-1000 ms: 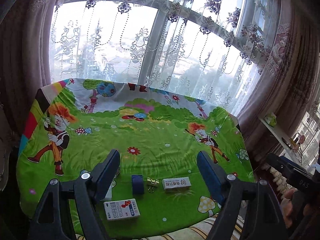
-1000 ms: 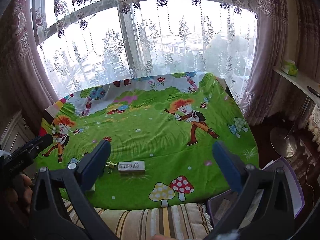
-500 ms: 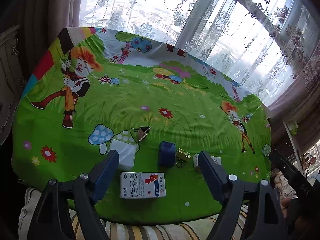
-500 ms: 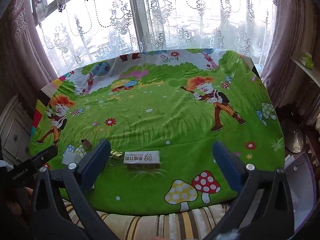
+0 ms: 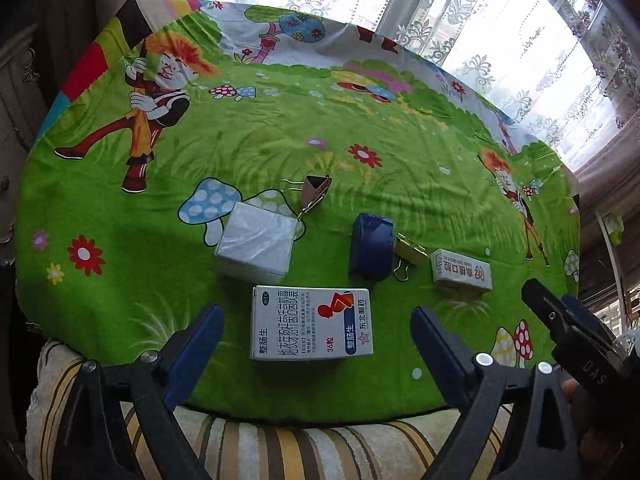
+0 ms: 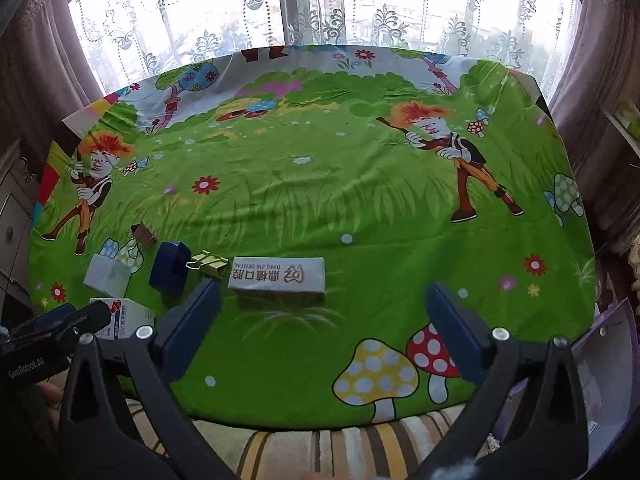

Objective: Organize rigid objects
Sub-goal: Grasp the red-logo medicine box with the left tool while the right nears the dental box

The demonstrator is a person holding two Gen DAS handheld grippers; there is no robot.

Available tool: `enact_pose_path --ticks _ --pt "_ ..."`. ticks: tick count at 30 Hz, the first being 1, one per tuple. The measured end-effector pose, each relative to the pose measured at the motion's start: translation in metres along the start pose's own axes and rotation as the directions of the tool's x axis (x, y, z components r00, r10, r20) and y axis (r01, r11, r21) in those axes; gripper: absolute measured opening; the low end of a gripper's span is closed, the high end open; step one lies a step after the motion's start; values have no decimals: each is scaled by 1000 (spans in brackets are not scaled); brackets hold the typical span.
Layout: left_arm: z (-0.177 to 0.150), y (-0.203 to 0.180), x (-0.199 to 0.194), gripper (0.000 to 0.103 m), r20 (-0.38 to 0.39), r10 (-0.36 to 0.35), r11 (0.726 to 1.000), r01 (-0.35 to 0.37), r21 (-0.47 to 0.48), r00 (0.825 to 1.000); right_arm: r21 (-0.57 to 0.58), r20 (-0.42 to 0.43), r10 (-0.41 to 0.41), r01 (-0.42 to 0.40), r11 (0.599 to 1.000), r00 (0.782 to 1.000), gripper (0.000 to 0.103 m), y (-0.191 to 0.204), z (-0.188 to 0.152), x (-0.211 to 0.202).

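A white medicine box [image 5: 311, 323] lies flat between the open fingers of my left gripper [image 5: 316, 338], near the table's front edge. Behind it are a white cube box [image 5: 256, 247], a brown binder clip [image 5: 314, 192], a dark blue box [image 5: 371, 246], a gold binder clip [image 5: 408, 256] and a white dental box [image 5: 460, 274]. In the right wrist view the dental box [image 6: 277, 275] lies just ahead of my open, empty right gripper [image 6: 320, 320], with the gold clip [image 6: 208, 264], blue box [image 6: 170, 268] and cube box [image 6: 108, 274] to its left.
The table wears a green cartoon cloth [image 6: 320, 184]. A striped cushion [image 6: 320, 448] lies along the front edge. Lace curtains and a window stand behind. A purple folder [image 6: 608, 364] sits off the right edge. A cabinet [image 5: 16, 92] stands at left.
Both grippers have tilted down and moved closer to the table. The medicine box now sits between my left fingers; the dental box is nearer my right gripper. No object has moved.
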State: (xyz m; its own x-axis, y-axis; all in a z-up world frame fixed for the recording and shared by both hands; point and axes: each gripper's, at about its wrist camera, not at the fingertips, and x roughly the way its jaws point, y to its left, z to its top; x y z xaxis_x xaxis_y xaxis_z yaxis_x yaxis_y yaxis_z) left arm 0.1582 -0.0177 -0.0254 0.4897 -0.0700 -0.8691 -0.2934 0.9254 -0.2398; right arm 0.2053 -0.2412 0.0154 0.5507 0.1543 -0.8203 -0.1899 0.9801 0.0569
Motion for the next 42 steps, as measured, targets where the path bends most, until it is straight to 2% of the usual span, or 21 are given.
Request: enact_pose_path --ticks 9,19,24,37,42 --pt "-2 2 23 95 -76 21 1000 -21 7 997 -60 -82 9 -14 998 997 102 14 0 29" --pt "-3 4 33 94 -100 36 999 -35 13 994 -94 -123 12 -24 995 992 102 27 4 50" --pt "-2 3 38 74 -112 38 999 -36 15 993 -97 -148 10 -24 995 989 102 30 6 61" --pt "-2 0 29 74 -53 11 999 -9 40 999 -79 -193 -4 -11 997 981 101 33 11 84" --pt "-2 -2 26 74 -32 6 999 -5 48 999 -74 -214 -5 -11 997 977 90 33 12 92"
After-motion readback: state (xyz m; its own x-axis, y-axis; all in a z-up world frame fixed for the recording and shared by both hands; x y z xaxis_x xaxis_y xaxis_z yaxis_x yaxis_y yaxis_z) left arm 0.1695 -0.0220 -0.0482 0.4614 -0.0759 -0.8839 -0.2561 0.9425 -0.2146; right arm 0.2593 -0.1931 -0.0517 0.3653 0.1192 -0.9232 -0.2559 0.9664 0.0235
